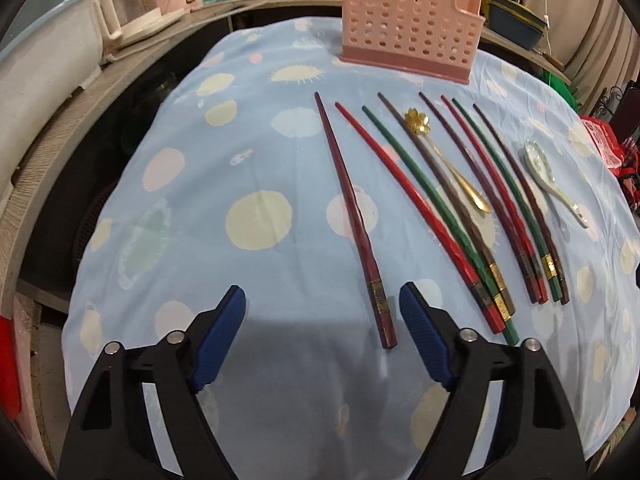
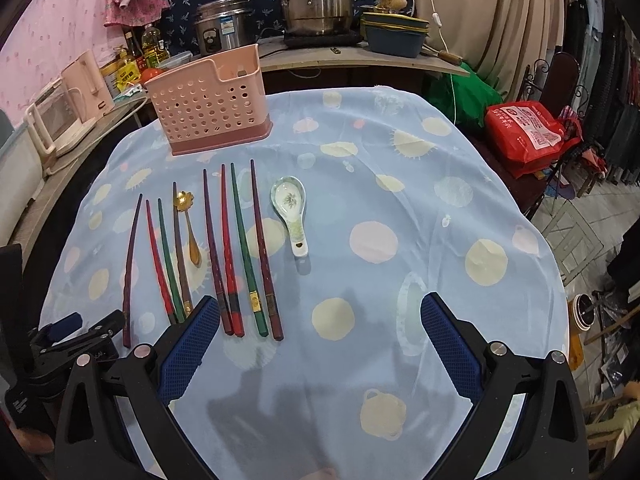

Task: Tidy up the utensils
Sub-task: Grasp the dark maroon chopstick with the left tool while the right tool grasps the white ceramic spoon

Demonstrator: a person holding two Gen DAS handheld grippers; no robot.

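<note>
Here the utensils lie in a neat row on the blue spotted tablecloth (image 2: 400, 152), thick ends toward the person — laid out, I judge, so each can be picked by its butt and dropped into the pink perforated holder (image 2: 208, 108) standing at the far edge. There are 8 chopsticks: a lone dark red chopstick (image 1: 356, 220) sits apart at the row's left, then a group of 3, a gold flower spoon (image 1: 448, 160), a group of 4, and a ceramic spoon (image 2: 290, 212) at the right end.

The left gripper (image 1: 322, 300) tilts steeply down over the lone chopstick's butt, fingers parted with that end lying between them, nothing gripped. The right gripper (image 2: 320, 312) hovers over bare cloth just right of the group of 4, fingers wide and empty, also pitched downward.
</note>
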